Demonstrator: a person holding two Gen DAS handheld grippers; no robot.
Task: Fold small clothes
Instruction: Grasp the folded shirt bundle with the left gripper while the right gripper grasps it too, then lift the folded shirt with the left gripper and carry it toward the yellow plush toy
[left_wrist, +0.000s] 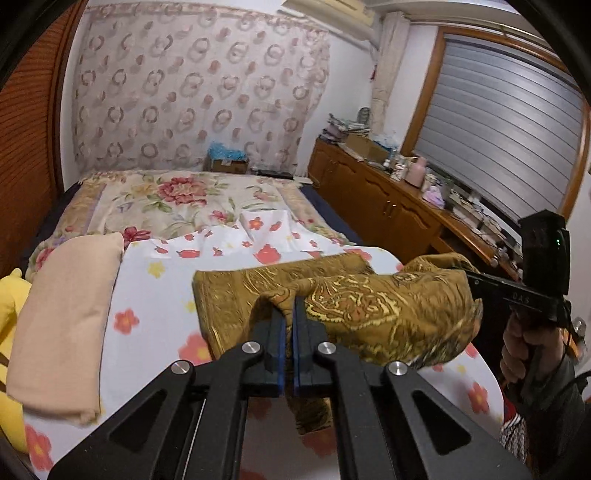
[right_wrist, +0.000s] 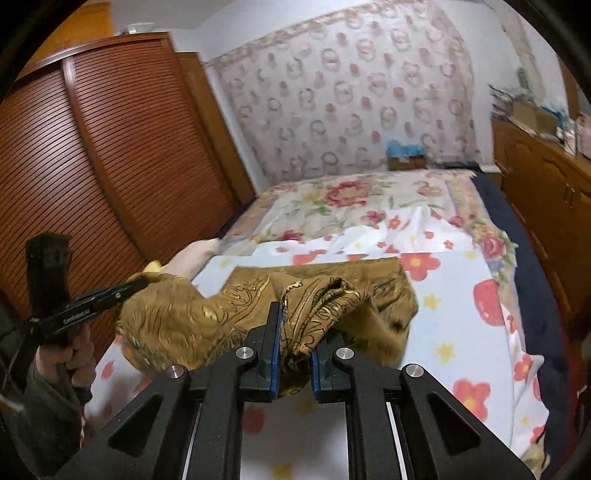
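Observation:
A brown-and-gold patterned cloth (left_wrist: 369, 302) lies on the white flowered sheet (left_wrist: 155, 295) of the bed, its near edge lifted off the sheet. My left gripper (left_wrist: 290, 306) is shut on one near corner of it. My right gripper (right_wrist: 291, 321) is shut on a bunched fold of the same cloth (right_wrist: 207, 317) at the other near corner. In the left wrist view the right gripper (left_wrist: 476, 284) comes in from the right, its tips hidden in the cloth. In the right wrist view the left gripper (right_wrist: 133, 286) comes in from the left.
A folded beige cloth (left_wrist: 66, 317) lies left of the brown cloth, with a yellow soft toy (left_wrist: 9, 306) beside it. A floral blanket (left_wrist: 177, 199) covers the far bed. A slatted wooden wardrobe (right_wrist: 92, 166) stands left, a cluttered wooden sideboard (left_wrist: 388, 199) right.

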